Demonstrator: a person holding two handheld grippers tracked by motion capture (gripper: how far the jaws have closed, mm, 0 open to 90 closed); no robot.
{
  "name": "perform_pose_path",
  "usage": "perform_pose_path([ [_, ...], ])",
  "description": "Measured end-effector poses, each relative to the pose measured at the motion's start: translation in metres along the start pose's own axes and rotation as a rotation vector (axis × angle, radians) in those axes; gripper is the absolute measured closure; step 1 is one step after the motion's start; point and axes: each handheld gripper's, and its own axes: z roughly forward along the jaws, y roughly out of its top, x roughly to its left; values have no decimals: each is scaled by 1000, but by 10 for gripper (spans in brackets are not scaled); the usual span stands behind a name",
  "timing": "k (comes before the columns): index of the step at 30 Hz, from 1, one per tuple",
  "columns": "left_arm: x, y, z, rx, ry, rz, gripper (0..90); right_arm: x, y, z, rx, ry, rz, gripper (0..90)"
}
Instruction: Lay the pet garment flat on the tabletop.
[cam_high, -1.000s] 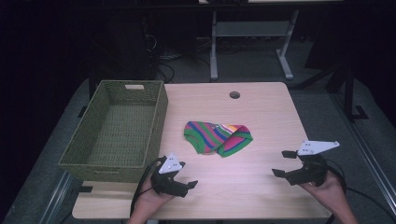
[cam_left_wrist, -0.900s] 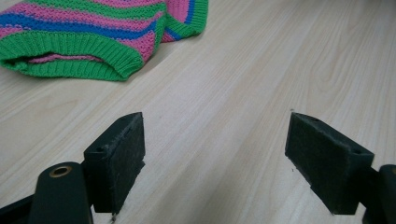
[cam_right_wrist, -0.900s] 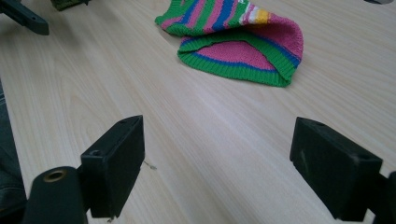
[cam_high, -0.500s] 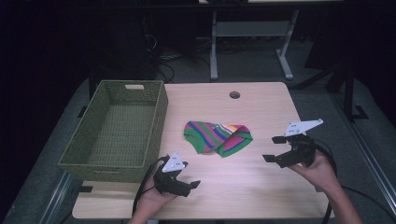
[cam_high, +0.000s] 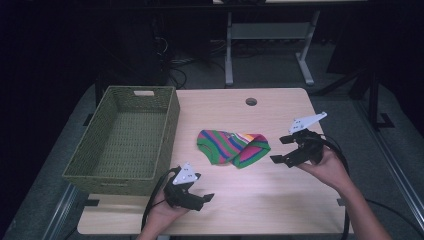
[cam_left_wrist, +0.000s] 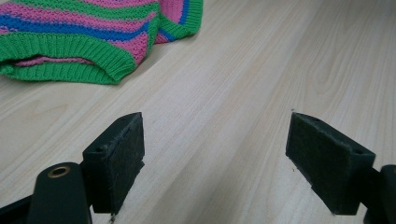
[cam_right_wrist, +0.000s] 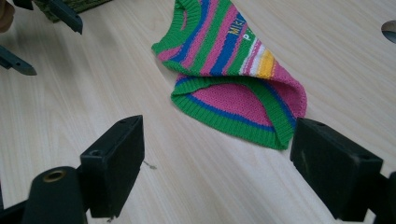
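Note:
A small striped knit garment (cam_high: 233, 147) in green, pink and blue lies folded at the middle of the wooden table (cam_high: 280, 200). It also lies ahead in the right gripper view (cam_right_wrist: 233, 79) and at the top left of the left gripper view (cam_left_wrist: 88, 37). My right gripper (cam_high: 280, 150) hovers just right of the garment, open, with nothing between its jaws. Near the table's front edge my left gripper (cam_high: 206, 201) rests low, open and empty, a short way in front of the garment.
A green woven basket (cam_high: 125, 137) with nothing inside stands on the table's left part. A round cable hole (cam_high: 251, 101) sits at the far middle of the table. Bare wood surrounds the garment. Metal stand legs (cam_high: 229, 50) rise beyond the table.
My right gripper has moved left and away from the front edge, close to the garment's right end. The left gripper has stayed nearly in place.

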Motion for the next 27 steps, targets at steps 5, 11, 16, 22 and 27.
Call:
perform_pose_path([
  [5, 1, 0, -1, -5, -2, -8, 191, -6, 12, 4, 7, 3, 3, 174],
  [11, 1, 0, -2, -20, 2, -19, 189, -9, 20, 8, 18, 5, 5, 175],
  [16, 2, -1, -3, -22, 2, -25, 185, -12, 30, 19, 47, 9, -3, 174],
  [22, 3, -1, -3, -21, 1, -23, 185, -14, 40, 33, 71, 25, -8, 175],
  [27, 4, -1, -4, -24, 0, -21, 186, -16, 47, 42, 82, 33, -11, 175],
])
